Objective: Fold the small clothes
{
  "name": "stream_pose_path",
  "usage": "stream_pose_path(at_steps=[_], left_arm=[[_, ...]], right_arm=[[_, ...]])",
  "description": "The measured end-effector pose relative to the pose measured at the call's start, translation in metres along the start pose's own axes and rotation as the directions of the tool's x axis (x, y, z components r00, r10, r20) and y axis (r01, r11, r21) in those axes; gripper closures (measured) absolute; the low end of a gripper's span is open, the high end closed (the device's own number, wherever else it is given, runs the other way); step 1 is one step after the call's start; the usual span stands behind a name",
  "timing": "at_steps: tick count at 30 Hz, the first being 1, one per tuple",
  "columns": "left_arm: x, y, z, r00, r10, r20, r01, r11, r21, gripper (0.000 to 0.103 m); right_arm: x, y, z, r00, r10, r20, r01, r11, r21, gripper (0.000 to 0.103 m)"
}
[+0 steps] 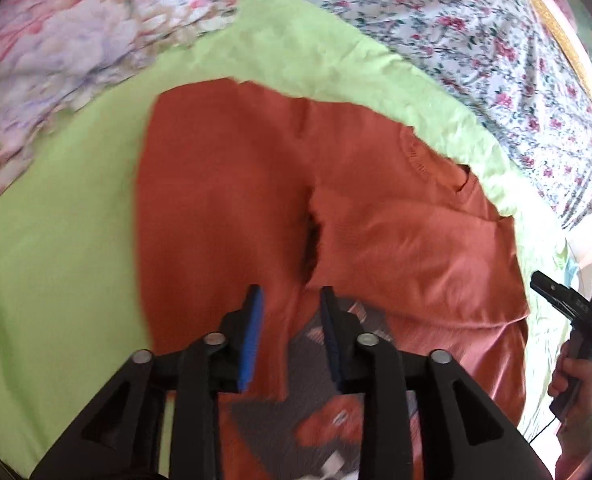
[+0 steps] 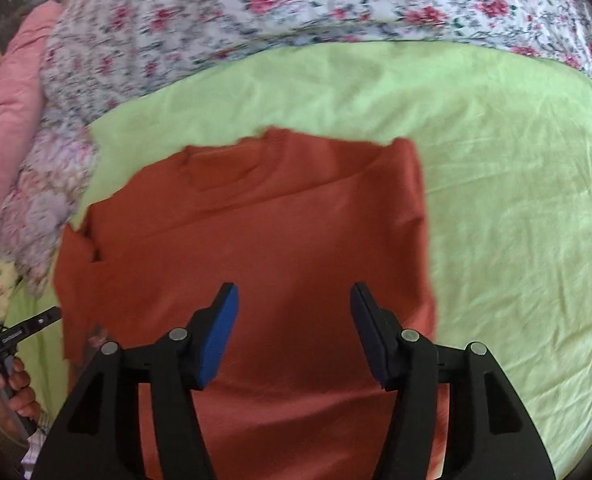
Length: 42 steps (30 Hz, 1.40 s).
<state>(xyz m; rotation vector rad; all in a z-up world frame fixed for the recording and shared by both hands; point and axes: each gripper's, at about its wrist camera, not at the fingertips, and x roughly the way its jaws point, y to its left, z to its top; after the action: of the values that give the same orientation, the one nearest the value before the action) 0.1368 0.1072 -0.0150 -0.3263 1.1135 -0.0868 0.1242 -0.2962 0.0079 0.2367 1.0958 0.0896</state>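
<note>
A rust-orange shirt (image 1: 223,200) lies partly folded on a light green sheet (image 1: 47,248); a grey printed patch (image 1: 308,412) shows near its lower edge. It also shows in the right wrist view (image 2: 279,240), collar at the far side. My left gripper (image 1: 291,300) hovers over the shirt's near part, jaws parted with cloth passing between the blue pads, not clamped. My right gripper (image 2: 293,296) is open above the shirt's middle, holding nothing. The right gripper shows at the edge of the left view (image 1: 568,304), the left gripper at the edge of the right view (image 2: 19,332).
Floral bedding (image 2: 296,12) lies behind the green sheet (image 2: 516,220). A pink quilt (image 2: 11,92) is at the far left. A second floral fabric (image 1: 63,48) is bunched at the left. A gold frame edge (image 1: 568,48) is at the upper right.
</note>
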Motion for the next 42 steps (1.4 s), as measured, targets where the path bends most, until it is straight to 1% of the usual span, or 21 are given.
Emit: stream_pose_path(at_steps=[3,5,6,7,10,12,13,16,18,19,20,21,22,23,25,27,31,33,35,38,42], left_arm=[[-0.013,0.021,-0.013,1.0,0.024,0.004,-0.024,0.998,-0.052,0.06],[-0.02,0.037,-0.019,0.999,0.045,0.009,-0.044,0.994,-0.098,0.051],[-0.022,0.042,-0.021,0.999,0.053,0.01,-0.051,0.992,-0.113,0.05],[-0.024,0.049,-0.024,0.998,0.067,0.014,-0.064,0.989,-0.134,0.049],[-0.02,0.062,-0.024,0.998,0.067,0.007,-0.065,0.984,-0.168,0.046],[-0.01,0.066,-0.023,0.999,0.036,-0.021,-0.04,0.983,-0.178,0.044],[-0.002,0.067,-0.023,0.998,0.036,-0.042,-0.043,0.982,-0.183,0.044],[0.015,0.07,-0.026,0.994,0.061,-0.086,-0.077,0.977,-0.201,0.044],[0.02,0.071,-0.028,0.994,0.066,-0.09,-0.084,0.974,-0.208,0.044],[0.02,0.07,-0.03,0.994,0.072,-0.085,-0.088,0.976,-0.202,0.046],[0.02,0.068,-0.03,0.993,0.079,-0.083,-0.094,0.977,-0.19,0.053],[0.02,0.066,-0.03,0.994,0.08,-0.077,-0.092,0.981,-0.172,0.065],[0.02,0.064,-0.03,0.994,0.076,-0.077,-0.088,0.983,-0.162,0.098],[0.018,0.061,-0.029,0.994,0.087,-0.071,-0.096,0.984,-0.147,0.098],[0.006,0.056,-0.027,0.995,0.098,-0.022,-0.1,0.987,-0.124,0.1],[-0.018,0.049,-0.021,0.996,0.076,0.051,-0.07,0.992,-0.107,0.101],[-0.059,0.029,-0.004,0.989,0.014,0.15,-0.005,0.998,-0.06,0.101],[-0.082,0.007,0.009,0.977,-0.045,0.208,0.047,0.999,-0.008,0.101],[-0.095,-0.019,0.02,0.966,-0.095,0.239,0.086,0.995,0.046,0.101],[-0.102,-0.062,0.036,0.949,-0.188,0.255,0.159,0.979,0.13,0.101],[-0.089,-0.135,0.047,0.92,-0.318,0.23,0.261,0.934,0.246,0.101]], right_arm=[[0.001,0.027,-0.023,0.997,0.065,-0.042,-0.066,0.998,-0.021,0.044],[0.006,0.042,-0.034,0.994,0.083,-0.07,-0.087,0.995,-0.051,0.044],[0.006,0.049,-0.039,0.992,0.091,-0.084,-0.097,0.993,-0.066,0.044],[0.007,0.059,-0.046,0.99,0.102,-0.102,-0.11,0.99,-0.083,0.044],[0.012,0.074,-0.059,0.984,0.118,-0.133,-0.134,0.984,-0.12,0.044],[0.015,0.083,-0.066,0.982,0.121,-0.147,-0.142,0.98,-0.14,0.044],[0.015,0.088,-0.07,0.979,0.126,-0.157,-0.149,0.978,-0.144,0.044],[0.013,0.096,-0.078,0.976,0.133,-0.173,-0.161,0.974,-0.16,0.044],[0.012,0.1,-0.079,0.974,0.14,-0.178,-0.17,0.971,-0.168,0.044],[0.01,0.101,-0.081,0.974,0.143,-0.178,-0.173,0.97,-0.171,0.044],[0.009,0.102,-0.081,0.974,0.142,-0.176,-0.173,0.97,-0.174,0.044],[0.007,0.103,-0.082,0.975,0.141,-0.173,-0.171,0.969,-0.176,0.044],[0.007,0.104,-0.082,0.976,0.139,-0.17,-0.169,0.97,-0.177,0.044],[0.006,0.102,-0.083,0.977,0.136,-0.167,-0.165,0.971,-0.174,0.044],[0.005,0.101,-0.082,0.978,0.127,-0.162,-0.155,0.973,-0.171,0.044],[0.005,0.1,-0.082,0.98,0.121,-0.155,-0.147,0.974,-0.169,0.044],[0.003,0.099,-0.079,0.982,0.122,-0.144,-0.146,0.975,-0.17,0.044],[0.002,0.098,-0.078,0.982,0.124,-0.14,-0.147,0.975,-0.168,0.044],[0.002,0.095,-0.075,0.983,0.13,-0.132,-0.15,0.976,-0.156,0.044],[-0.001,0.085,-0.072,0.986,0.125,-0.109,-0.139,0.981,-0.133,0.044],[-0.011,0.061,-0.065,0.993,0.101,-0.054,-0.105,0.992,-0.072,0.044]])
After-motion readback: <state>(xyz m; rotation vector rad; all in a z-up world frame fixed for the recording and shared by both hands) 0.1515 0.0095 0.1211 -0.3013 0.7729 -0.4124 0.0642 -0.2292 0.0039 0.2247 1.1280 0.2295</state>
